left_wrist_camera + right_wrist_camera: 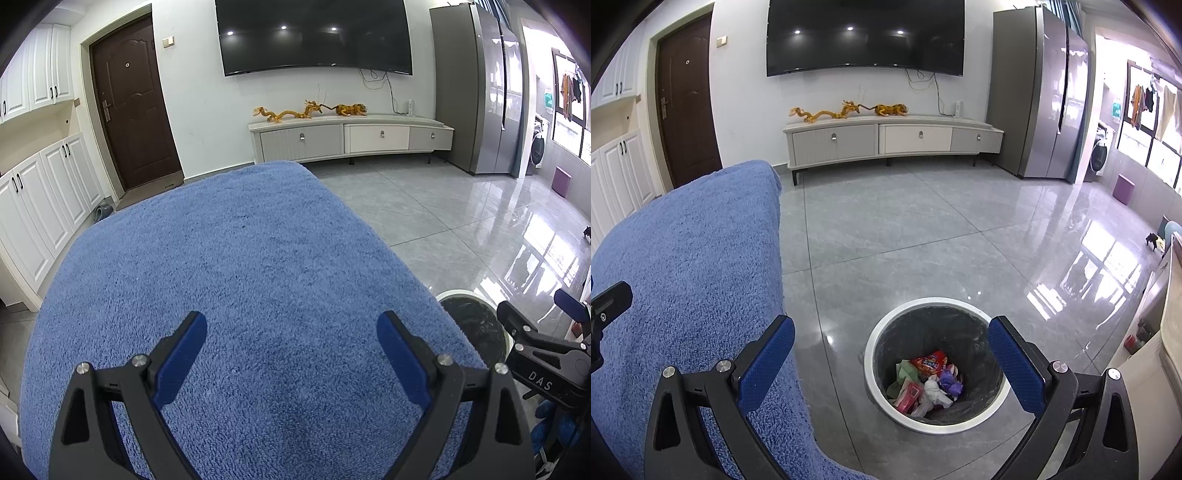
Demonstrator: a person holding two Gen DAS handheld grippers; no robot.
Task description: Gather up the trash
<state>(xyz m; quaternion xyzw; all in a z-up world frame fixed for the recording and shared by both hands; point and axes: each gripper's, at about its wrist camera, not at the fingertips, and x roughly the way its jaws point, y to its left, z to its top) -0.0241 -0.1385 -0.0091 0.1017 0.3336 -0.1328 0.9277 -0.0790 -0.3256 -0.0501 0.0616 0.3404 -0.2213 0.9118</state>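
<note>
Grey floor tiles (894, 221) stretch away ahead of both my claws toward a low TV cabinet (886, 138) and the dark screen above it. Under my left claw (291, 332) lies the counter, covered with a blue towel (229, 258), and nothing rests on the cloth in front of the fingers; I see no scrap left on it in either view. That claw is spread wide and grips nothing, held level over the towel, I judge, because there is nothing there to pick.

My right claw (892, 339) is off the counter's right edge, above the floor, also spread and empty. Just below and between its fingers stands the trash bin (886, 398), white-rimmed with a dark liner, beside the towel's hanging edge. Inside it sits the trash (929, 380): a red wrapper, crumpled white tissue, and bits of purple, green and pink paper, all heaped on the bottom.

The bin stands close to the counter so that a claw need only swing sideways past the edge to drop a piece in. With my right claw open straight over the bin's mouth, I take it that the collecting is near done, or finished outright.
</note>
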